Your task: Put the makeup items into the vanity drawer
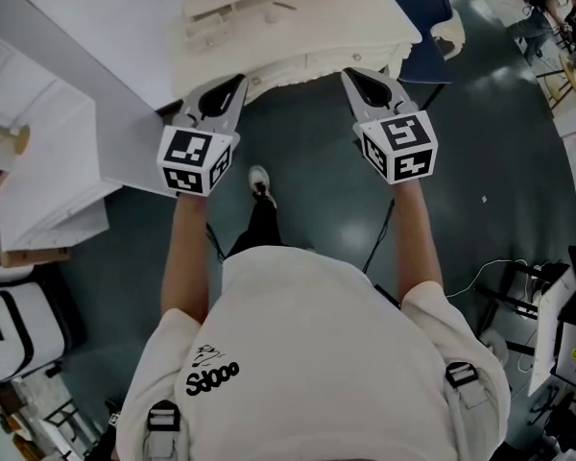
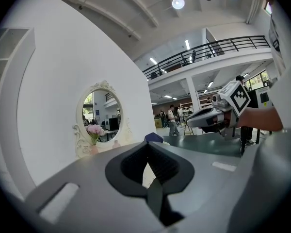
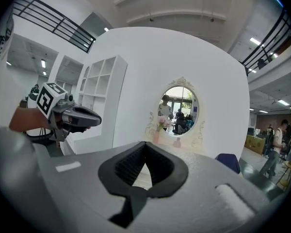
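Observation:
A cream vanity table (image 1: 298, 36) stands just ahead of me, with a few small items (image 1: 281, 6) on its top, too small to name. I cannot make out its drawer. My left gripper (image 1: 232, 84) is raised before the vanity's front edge, shut and holding nothing. My right gripper (image 1: 355, 75) is level with it to the right, also shut and holding nothing. The left gripper view shows its own jaws (image 2: 148, 145) meeting, with the right gripper (image 2: 191, 123) beyond. The right gripper view shows its own jaws (image 3: 145, 144) meeting and the left gripper (image 3: 96, 119) beside them.
An oval mirror (image 3: 180, 108) and a vase of pink flowers (image 3: 161, 123) stand at the back of the vanity. A blue chair (image 1: 427, 12) is at its right end. White shelving (image 1: 29, 161) is on the left. Cables (image 1: 499, 277) lie on the floor at the right.

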`<state>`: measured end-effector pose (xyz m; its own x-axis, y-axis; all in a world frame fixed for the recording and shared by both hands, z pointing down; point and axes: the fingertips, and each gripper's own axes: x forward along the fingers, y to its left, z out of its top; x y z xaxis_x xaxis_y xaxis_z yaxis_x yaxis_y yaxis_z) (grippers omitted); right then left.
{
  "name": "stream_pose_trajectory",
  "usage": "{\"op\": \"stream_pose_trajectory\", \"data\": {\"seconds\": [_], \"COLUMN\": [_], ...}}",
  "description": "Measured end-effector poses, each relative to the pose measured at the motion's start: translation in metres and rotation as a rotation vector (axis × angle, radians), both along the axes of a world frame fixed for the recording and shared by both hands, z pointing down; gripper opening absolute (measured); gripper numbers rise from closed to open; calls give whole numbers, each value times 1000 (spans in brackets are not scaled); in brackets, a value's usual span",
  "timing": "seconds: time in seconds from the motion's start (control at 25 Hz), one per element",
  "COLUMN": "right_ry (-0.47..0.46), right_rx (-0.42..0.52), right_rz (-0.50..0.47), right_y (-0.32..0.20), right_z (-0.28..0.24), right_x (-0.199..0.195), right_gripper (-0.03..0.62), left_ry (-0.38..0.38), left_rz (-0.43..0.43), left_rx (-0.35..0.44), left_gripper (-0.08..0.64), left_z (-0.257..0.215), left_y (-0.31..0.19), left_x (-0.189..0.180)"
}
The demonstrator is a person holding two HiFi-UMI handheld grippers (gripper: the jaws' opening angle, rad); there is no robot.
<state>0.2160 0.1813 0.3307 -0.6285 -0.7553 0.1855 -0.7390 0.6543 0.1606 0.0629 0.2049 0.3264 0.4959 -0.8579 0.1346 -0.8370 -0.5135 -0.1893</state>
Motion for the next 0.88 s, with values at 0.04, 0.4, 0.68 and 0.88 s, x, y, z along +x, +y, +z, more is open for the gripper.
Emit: {"op": "stream_pose_trajectory", "data": {"seconds": [0.04,0.4,0.68,0.88], "right_ry": [3,27,44,59], "right_rx": [2,28,-9,-36], "right_rz": [5,26,56,85], "right_y": [-13,-143,-222,-272], "right_z": [1,-23,-23,-19], "right_x": [-4,-48,-85,-105], "right_gripper": [2,2,2,2], "left_ry": [3,16,21,43], "left_rz": [1,38,73,98], "left_rx": [2,23,-4,-14], "left_gripper": [18,18,18,18], "left_z": [0,-17,-17,-17], "left_y": [-14,-151,-237,-292], "left_x": [-5,-45,-80,-100]}}
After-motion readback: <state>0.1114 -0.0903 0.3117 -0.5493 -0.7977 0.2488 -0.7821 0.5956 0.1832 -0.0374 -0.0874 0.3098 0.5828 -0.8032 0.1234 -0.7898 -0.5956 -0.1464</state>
